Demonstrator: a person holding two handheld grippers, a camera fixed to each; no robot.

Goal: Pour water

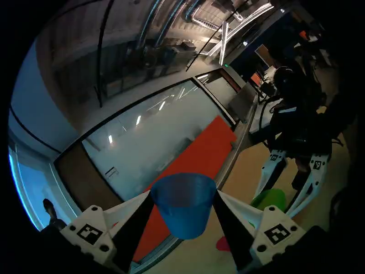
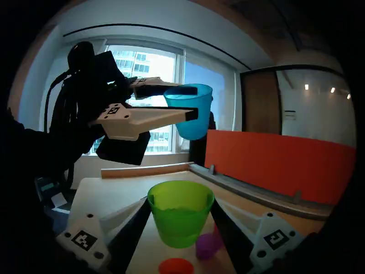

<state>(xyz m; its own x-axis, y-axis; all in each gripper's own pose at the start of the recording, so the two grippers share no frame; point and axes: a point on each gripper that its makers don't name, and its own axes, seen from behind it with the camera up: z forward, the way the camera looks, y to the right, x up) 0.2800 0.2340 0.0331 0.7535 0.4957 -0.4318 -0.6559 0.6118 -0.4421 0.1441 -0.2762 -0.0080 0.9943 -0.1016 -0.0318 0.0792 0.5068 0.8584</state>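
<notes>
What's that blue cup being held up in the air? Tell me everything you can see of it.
The blue cup is a see-through blue plastic tumbler with no handle, wider at its open rim than at its base. It hangs roughly upright in the air, well above the table and higher than the green cup. The left gripper clamps it, one finger pressing on each side of its upper half. Nothing else touches it. Whether it holds water is hard to tell.
</notes>
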